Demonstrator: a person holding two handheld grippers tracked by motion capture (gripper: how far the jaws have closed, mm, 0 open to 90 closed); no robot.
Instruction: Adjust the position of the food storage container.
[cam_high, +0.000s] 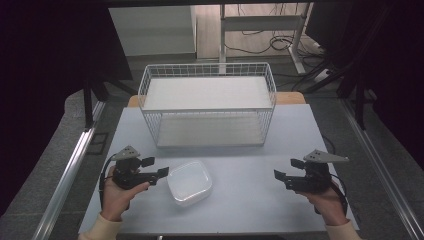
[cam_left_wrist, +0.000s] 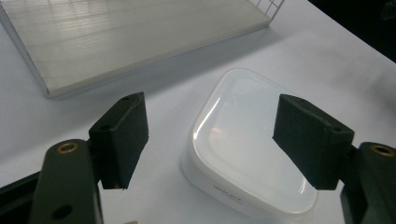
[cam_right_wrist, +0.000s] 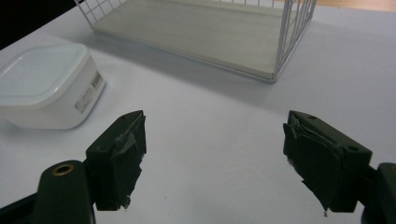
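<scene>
- Your landmark is the white lidded container (cam_high: 189, 183), sitting on the desk (cam_high: 250, 170) in front of the two-tier wire rack (cam_high: 207, 105), toward the rack's left end and apart from it.
- Your left hand-held gripper (cam_high: 155, 167) is just beside the container, on its left. Its jaws are spread wide with nothing between them, one tip nearly at the container's left rim.
- From the left gripper view, the container (cam_left_wrist: 247, 144) lies straight ahead and slightly to the right, its lid showing in the gap between the two pads. I can't tell whether a pad touches it yet.
- Your right hand-held gripper (cam_high: 289, 168) is well apart from the container, far off to its right. It too is released, holding nothing, over bare desk.
- In the right gripper view the container (cam_right_wrist: 46, 86) sits far off at the left, barcode label facing that camera.
- The container is a rounded near-square, so its long axis barely matters, though it lies a little skewed to the desk edge.
- My read: the left hand is clearly the nearer one. A short push forward and right should bring the pads astride the container's walls.
</scene>
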